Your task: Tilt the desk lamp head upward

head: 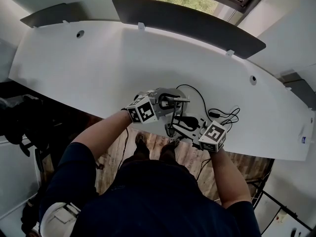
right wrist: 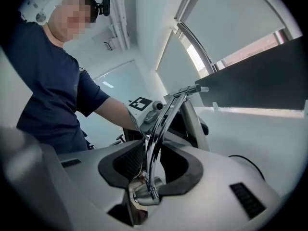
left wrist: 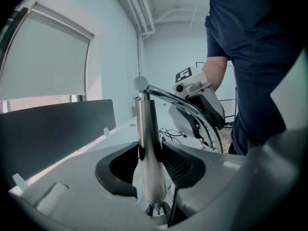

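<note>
A chrome desk lamp (head: 174, 113) stands at the near edge of the white desk (head: 98, 68). Its upright steel post (left wrist: 147, 129) runs between the jaws of my left gripper (left wrist: 150, 162), whose dark pads press on it from both sides. From the ball at the post's top a thin curved arm (left wrist: 192, 107) bends away to the right. My right gripper (right wrist: 153, 162) is shut on that curved arm (right wrist: 161, 129), just above a round chrome knuckle (right wrist: 144, 194) deep between the jaws. In the head view my left gripper (head: 170, 101) and right gripper (head: 190, 127) sit close together.
Black cables (head: 222, 115) lie tangled on the desk just right of the lamp. A dark divider panel (head: 187, 21) lines the desk's far edge below a window. The person's legs and a wooden floor (head: 153, 147) show below the desk's near edge.
</note>
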{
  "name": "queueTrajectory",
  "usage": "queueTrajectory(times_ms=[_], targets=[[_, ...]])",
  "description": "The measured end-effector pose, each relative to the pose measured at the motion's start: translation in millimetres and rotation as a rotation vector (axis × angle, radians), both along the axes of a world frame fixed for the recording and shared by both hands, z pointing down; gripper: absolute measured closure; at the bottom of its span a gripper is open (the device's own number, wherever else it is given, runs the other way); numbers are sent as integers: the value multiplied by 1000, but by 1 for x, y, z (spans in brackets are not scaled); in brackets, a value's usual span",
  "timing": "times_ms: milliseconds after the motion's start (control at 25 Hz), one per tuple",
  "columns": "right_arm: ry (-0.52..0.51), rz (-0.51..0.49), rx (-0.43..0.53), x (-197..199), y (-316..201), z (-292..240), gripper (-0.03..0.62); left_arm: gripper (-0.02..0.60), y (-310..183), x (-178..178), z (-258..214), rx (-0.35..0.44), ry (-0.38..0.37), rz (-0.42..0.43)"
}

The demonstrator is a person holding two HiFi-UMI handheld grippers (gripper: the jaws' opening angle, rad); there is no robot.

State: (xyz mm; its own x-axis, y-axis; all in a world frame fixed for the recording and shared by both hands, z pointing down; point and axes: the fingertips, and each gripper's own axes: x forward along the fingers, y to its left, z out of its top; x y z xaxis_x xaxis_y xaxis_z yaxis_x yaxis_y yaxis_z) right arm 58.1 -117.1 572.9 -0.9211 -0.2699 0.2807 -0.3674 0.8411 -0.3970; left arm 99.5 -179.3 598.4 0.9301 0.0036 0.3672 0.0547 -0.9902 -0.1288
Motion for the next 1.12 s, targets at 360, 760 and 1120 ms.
queueTrajectory(times_ms=[360,760,1120], targets=[[-16,-124,-44,-22,5,10,531,439,2,3,1,27,-21,103],[-77,-111,-183,-19,3,14,556,434,1,3,2,58,6,68],[-49,-151,-328,-16,12,6,557,434,1,3,3,31,49,50]])
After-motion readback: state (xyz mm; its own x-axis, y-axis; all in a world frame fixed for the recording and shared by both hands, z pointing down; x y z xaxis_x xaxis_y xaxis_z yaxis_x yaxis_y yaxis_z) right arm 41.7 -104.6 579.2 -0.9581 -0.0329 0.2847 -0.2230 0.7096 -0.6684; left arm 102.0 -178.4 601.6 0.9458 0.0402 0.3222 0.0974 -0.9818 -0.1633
